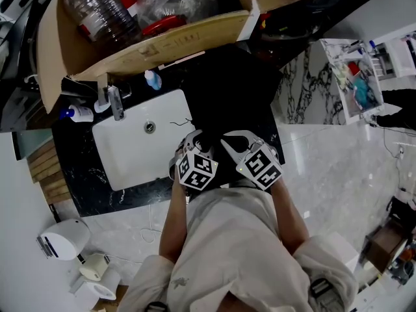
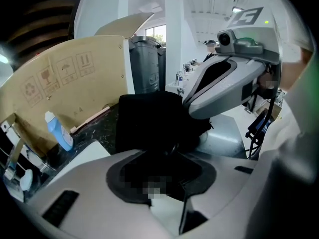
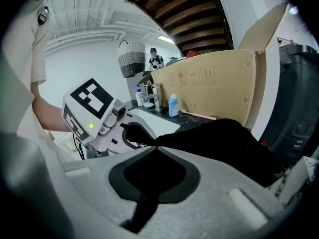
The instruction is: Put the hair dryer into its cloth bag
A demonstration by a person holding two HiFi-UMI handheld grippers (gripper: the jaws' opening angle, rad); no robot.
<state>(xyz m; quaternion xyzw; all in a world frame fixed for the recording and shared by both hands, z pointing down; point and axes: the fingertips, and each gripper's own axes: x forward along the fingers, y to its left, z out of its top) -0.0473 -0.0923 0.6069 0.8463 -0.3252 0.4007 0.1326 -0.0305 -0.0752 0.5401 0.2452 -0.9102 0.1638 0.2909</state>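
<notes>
With the left claw (image 2: 168, 152) and the right claw (image 3: 154, 146) each clamped on the black cloth bag (image 3: 232, 144) over the bench (image 1: 130, 192) beside the sink (image 1: 133, 149), and the hair dryer not visible in any view, the thin fabric may slip from either pinch, so the bag mouth collapses or the bag drops.

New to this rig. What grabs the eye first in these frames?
The left gripper and right gripper sit close together at the middle of the head view, both shut on a black cloth bag held between them above the black countertop. Next come the white sink just left of them and the big open cardboard box of plastic bottles behind it.
</notes>
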